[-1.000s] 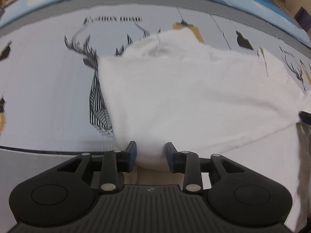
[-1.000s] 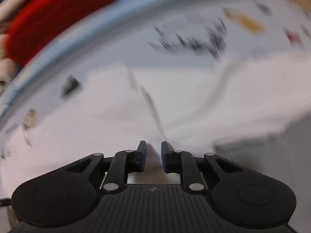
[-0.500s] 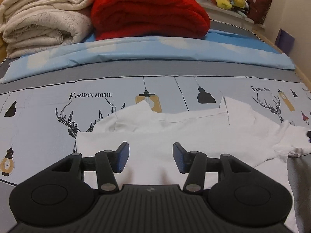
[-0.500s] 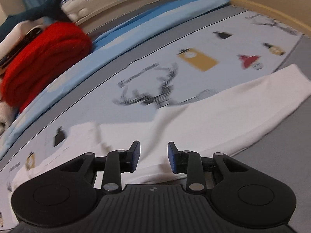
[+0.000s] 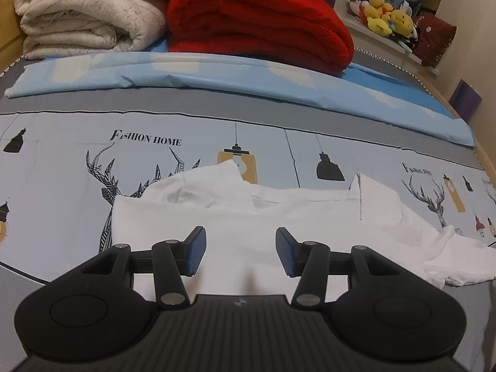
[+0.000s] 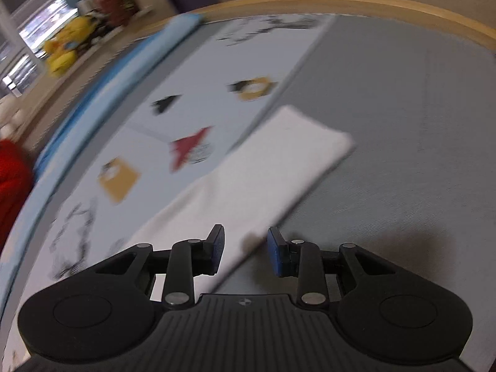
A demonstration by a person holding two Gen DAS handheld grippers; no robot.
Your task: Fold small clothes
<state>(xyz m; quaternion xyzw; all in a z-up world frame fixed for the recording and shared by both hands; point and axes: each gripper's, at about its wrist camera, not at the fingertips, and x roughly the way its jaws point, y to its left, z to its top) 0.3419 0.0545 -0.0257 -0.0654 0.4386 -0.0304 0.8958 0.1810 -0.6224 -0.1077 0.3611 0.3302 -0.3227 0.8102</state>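
A white long-sleeved garment (image 5: 279,217) lies partly folded on the printed bed sheet (image 5: 62,170). Its body is doubled over, with a rumpled edge at the far side and a bunched part at the right. My left gripper (image 5: 240,252) hovers above the near part of the garment, open, nothing between its blue pads. In the right wrist view, which is blurred, one white sleeve (image 6: 263,179) stretches out flat toward a grey band of the sheet. My right gripper (image 6: 243,251) hangs over the near part of that sleeve, open, its pads apart from the cloth.
A folded red blanket (image 5: 257,18) and a cream quilt (image 5: 86,12) are stacked at the far side behind a light blue cover (image 5: 217,74). Yellow plush toys (image 5: 387,18) sit on a ledge. A wooden bed edge (image 6: 372,3) borders the grey sheet (image 6: 403,124).
Both grippers let go of the garment and opened. The left one rose and tilted up, bringing the blankets into view. The right one swept sideways along the sleeve toward its end.
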